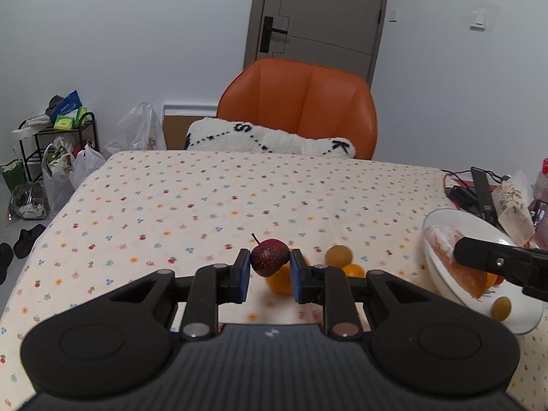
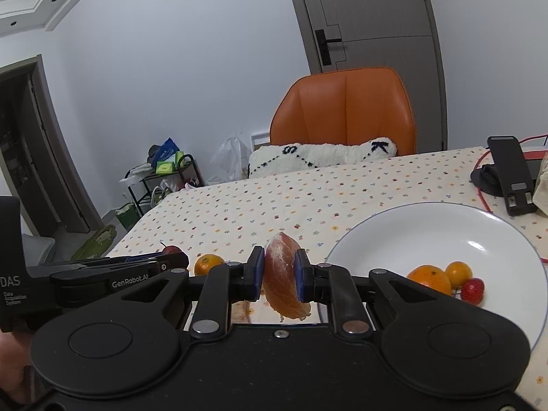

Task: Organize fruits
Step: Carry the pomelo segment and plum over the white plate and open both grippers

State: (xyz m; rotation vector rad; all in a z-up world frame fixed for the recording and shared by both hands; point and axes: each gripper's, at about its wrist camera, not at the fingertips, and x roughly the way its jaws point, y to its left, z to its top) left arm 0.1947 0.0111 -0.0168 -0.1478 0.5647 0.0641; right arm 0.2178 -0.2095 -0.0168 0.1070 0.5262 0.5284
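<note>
Plate [image 2: 394, 226] is the target, sitting on the table [image 1: 212, 198] on my right side; it already holds two oranges [image 2: 430, 279] and a strawberry [image 2: 472, 290], plus an olive-coloured fruit [image 1: 501, 307] seen from the left view. My right gripper [image 2: 280, 279] is closed on a peeled citrus wedge [image 2: 284, 284], pads pinching its flat sides, long axis running roughly top to bottom with the lower tip hanging below the fingers. From the left view the wedge hangs over the plate's near-left part; from the right view the plate bowl lies just right of the wedge, so I judge the drop needs a short shift right and down, then open. My left gripper [image 1: 270, 275] is closed on a small dark red stemmed fruit [image 1: 270, 257], stem pointing up-left, held above the table. Plate lies well to the right of it, with my right gripper between, so right arm is nearer and should unload first; left has to wait or come around. Still loose on the table: an orange [image 1: 281, 282] directly under the left gripper, a tan round fruit [image 1: 338, 256] and a smaller orange [image 1: 353, 270] just beside each other, between left gripper and plate. Risk: wedge is soft, could stick to a pad on release.
</note>
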